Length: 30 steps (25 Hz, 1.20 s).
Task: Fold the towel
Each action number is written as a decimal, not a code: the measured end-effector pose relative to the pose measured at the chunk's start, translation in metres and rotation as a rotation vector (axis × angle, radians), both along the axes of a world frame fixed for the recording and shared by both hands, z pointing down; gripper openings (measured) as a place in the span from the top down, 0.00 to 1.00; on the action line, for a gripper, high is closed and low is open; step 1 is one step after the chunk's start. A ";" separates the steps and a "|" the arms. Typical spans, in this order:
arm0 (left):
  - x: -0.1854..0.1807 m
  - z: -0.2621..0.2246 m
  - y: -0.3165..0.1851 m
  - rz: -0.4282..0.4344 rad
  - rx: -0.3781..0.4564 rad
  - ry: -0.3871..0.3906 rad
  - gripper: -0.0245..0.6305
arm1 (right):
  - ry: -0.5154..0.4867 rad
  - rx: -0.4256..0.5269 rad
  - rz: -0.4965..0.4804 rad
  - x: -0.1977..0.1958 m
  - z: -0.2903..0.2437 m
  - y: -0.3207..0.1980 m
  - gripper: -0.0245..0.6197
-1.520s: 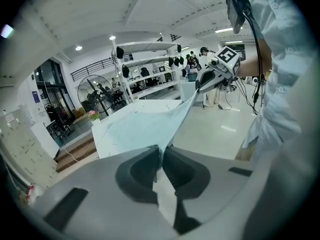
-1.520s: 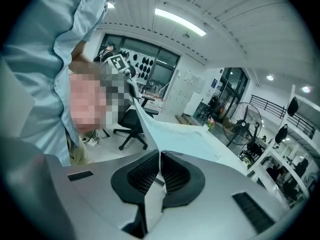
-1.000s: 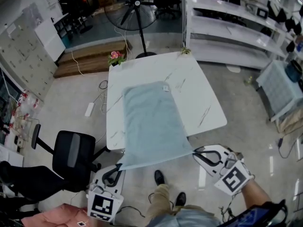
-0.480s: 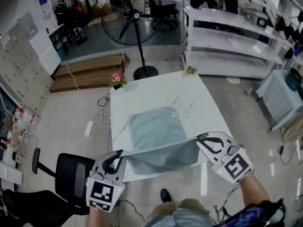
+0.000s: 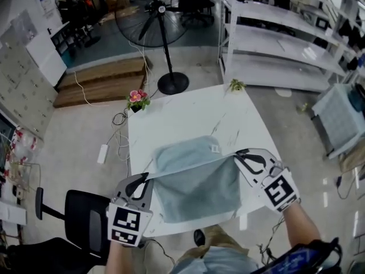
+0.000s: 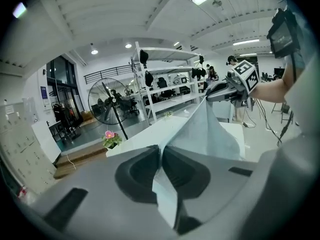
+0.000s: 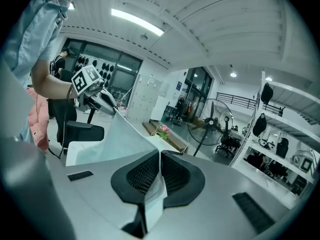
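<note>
Towel (image 5: 197,181) lies on the table's (image 5: 188,110) near half, its near edge lifted and stretched crosswise between left gripper (image 5: 146,177) and right gripper (image 5: 236,154), each clenched on a corner, while the far edge, probably by the small tag (image 5: 215,148), sits straight ahead, equally near both.

free: table (image 5: 182,119) far half bare | blocked: towel (image 5: 197,184) over near half | far corners: flowers (image 5: 136,97) left, plant (image 5: 235,85) right | floor: chair (image 5: 86,209) near left, fan (image 5: 151,16) far
</note>
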<state>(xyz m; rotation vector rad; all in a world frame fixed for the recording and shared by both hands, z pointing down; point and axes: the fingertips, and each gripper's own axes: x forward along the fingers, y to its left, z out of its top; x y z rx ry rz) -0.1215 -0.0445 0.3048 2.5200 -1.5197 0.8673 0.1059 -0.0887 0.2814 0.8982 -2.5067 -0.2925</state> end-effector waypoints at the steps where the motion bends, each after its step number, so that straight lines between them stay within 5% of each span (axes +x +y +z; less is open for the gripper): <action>1: -0.002 0.007 -0.010 -0.006 -0.014 -0.003 0.92 | 0.005 -0.010 0.001 -0.001 0.006 -0.011 0.92; 16: -0.035 0.136 -0.137 -0.132 -0.250 -0.068 0.90 | 0.052 -0.212 -0.033 -0.030 0.129 -0.145 0.91; 30: -0.063 0.220 -0.175 -0.277 -0.403 -0.080 0.80 | 0.151 -0.341 -0.024 -0.038 0.225 -0.195 0.84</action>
